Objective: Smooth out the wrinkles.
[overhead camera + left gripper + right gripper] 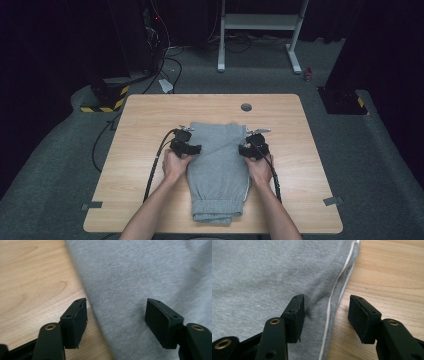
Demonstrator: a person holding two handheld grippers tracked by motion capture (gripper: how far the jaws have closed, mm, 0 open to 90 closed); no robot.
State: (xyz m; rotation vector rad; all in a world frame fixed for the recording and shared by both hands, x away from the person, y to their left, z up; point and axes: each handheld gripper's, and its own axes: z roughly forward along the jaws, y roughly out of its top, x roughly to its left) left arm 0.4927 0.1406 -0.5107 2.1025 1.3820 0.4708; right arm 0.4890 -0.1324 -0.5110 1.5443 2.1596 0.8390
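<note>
The left gripper (116,322) has its jaws spread; one pad sits over bare wood, the other over grey cloth, and the left edge of the sweatpants (150,277) runs between them unpinched. The right gripper (325,317) is likewise spread, straddling the garment's right edge and its white piping (332,300). The folded sweatpants lie lengthwise at the centre of the table (140,125), cuffs toward the person. Count: two grippers, one garment, one table, two hands (175,165).
</note>
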